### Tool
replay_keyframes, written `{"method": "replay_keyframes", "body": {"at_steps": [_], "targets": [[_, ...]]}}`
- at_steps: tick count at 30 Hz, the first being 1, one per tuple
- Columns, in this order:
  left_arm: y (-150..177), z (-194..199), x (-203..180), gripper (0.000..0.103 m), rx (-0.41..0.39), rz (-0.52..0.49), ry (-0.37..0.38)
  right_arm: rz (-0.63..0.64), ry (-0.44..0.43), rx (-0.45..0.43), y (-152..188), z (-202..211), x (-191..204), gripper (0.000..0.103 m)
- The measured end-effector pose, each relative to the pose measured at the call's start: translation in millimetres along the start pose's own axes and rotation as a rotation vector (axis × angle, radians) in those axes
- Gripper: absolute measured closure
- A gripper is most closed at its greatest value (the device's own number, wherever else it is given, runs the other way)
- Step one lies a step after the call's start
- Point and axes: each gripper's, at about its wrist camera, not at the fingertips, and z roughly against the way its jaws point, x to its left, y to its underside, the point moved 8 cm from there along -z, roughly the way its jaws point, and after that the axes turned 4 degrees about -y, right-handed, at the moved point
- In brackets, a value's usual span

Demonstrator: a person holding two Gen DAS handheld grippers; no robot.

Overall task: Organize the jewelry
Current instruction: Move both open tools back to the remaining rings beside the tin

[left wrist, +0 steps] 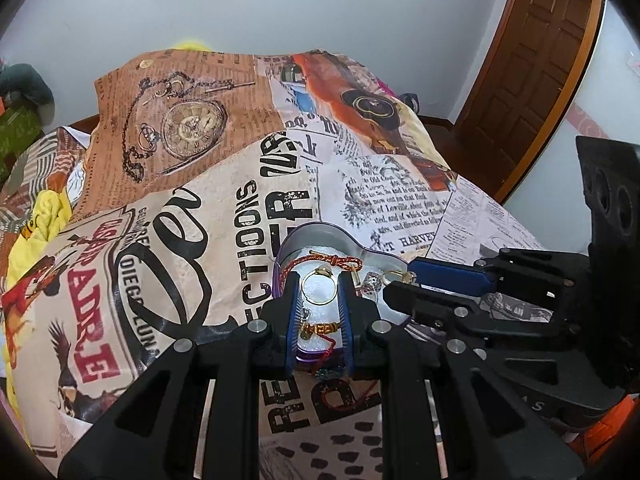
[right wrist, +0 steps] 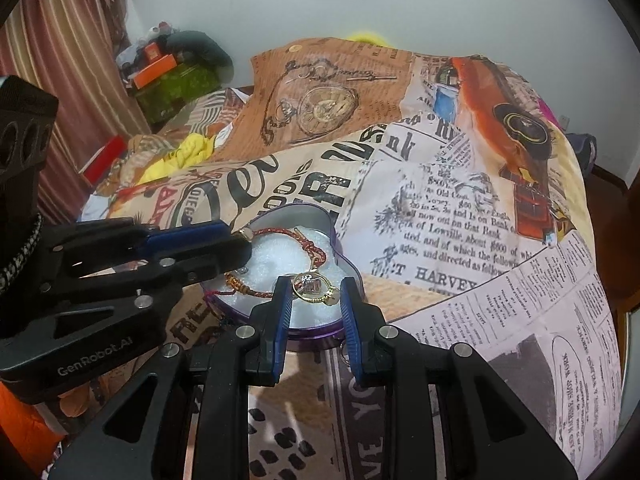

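Both angled down over heart tin [right wrist: 344,256]. Left gripper [left wrist: 319,280] and right gripper [right wrist: 315,283] slightly spread, pinching nothing (pads clear). One gold ring [left wrist: 319,289] between left fingers, two cord bracelets.

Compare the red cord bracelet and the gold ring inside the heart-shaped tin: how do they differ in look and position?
The red cord bracelet is braided thread, red with gold; the gold ring is shiny metal. The bracelet is a larger, loose, uneven loop; the ring is a small, stiff circle. The bracelet lies toward the far side of the tin; the ring lies nearer, in line with the right gripper. Both rest on the white padding.
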Motion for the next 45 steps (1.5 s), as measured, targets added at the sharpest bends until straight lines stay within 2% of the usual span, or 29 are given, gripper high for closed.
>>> {"method": "replay_keyframes", "body": {"at_steps": [12, 14, 20, 24, 34, 41, 45], "targets": [[-2, 3, 0, 0.086, 0.013, 0.006, 0.016, 0.025, -0.001, 0.031, -1, -5, 3, 0.08], [-3, 9, 4, 0.086, 0.006, 0.019, 0.017, 0.027, -0.006, 0.038, -1, -5, 4, 0.075], [-12, 30, 14, 0.086, -0.033, 0.038, -0.005, 0.02, 0.003, 0.007, -7, 9, 4, 0.072], [-8, 36, 16, 0.084, -0.028, 0.035, -0.014, 0.008, 0.021, -0.021, -11, 23, 0, 0.072], [27, 28, 11, 0.084, 0.057, 0.022, -0.014, -0.049, 0.079, -0.03, 1, 44, -29, 0.071], [49, 17, 1, 0.084, 0.119, 0.002, 0.01, -0.062, 0.095, 0.018, 22, 39, -40, 0.071], [58, 10, -3, 0.083, 0.148, -0.005, 0.021, -0.047, 0.066, 0.064, 31, 27, -35, 0.071]]}}
